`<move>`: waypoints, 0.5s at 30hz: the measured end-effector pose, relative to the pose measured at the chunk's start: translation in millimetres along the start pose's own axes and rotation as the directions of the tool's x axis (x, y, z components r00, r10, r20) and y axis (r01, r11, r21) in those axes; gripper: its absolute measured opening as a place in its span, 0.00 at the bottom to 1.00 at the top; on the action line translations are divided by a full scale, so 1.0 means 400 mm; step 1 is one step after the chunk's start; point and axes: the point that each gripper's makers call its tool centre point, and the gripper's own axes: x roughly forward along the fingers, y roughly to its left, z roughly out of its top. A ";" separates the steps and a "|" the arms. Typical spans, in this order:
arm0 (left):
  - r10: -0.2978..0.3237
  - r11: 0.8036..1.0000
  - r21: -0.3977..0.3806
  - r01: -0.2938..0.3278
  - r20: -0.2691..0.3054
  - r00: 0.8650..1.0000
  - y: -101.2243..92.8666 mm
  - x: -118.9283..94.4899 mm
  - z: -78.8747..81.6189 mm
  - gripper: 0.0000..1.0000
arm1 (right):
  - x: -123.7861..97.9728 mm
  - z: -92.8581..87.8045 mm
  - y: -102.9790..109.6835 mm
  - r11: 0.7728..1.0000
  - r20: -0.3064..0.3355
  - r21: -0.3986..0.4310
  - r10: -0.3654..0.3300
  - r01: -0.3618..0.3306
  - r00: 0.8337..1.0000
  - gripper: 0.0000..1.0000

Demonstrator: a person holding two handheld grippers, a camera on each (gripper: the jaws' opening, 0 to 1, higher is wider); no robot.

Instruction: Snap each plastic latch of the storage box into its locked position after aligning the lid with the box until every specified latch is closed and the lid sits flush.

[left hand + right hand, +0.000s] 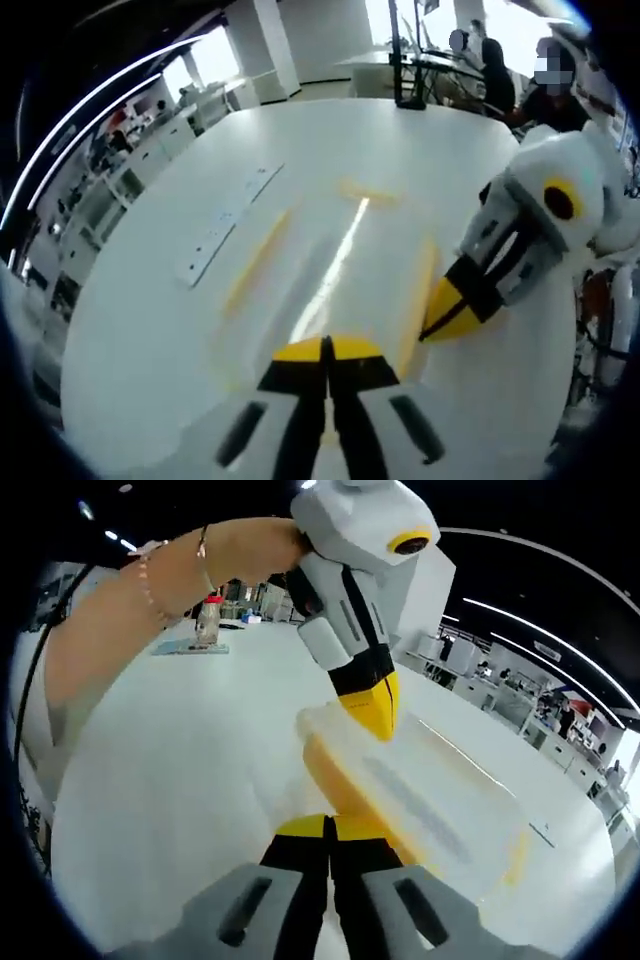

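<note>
The storage box (420, 800), clear with yellow edging, lies on the white table (180, 780); its lid (330, 260) faces up. My right claw (328, 827) has its yellow tips pressed together, gripping nothing, at the box's near end. My left claw (325, 349) is likewise closed and empty, poised above the lid; seen from the right gripper view, its tip touches the box's far corner. A bottle (208, 618) stands well beyond the box.
</note>
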 end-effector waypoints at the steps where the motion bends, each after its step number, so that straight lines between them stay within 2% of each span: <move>1: -0.001 1.000 -0.003 0.001 0.001 1.000 0.000 0.000 0.000 0.00 | 0.000 0.000 0.002 1.000 -0.002 -0.001 0.000 0.000 1.000 0.00; 7: -0.001 1.000 0.000 0.001 0.004 1.000 -0.002 0.000 0.002 0.00 | -0.005 -0.001 0.003 1.000 -0.017 0.007 -0.002 0.002 1.000 0.00; 15: 0.005 1.000 0.003 -0.005 -0.026 1.000 0.000 0.002 0.002 0.00 | -0.006 0.001 0.002 1.000 -0.030 0.021 0.012 -0.012 0.999 0.00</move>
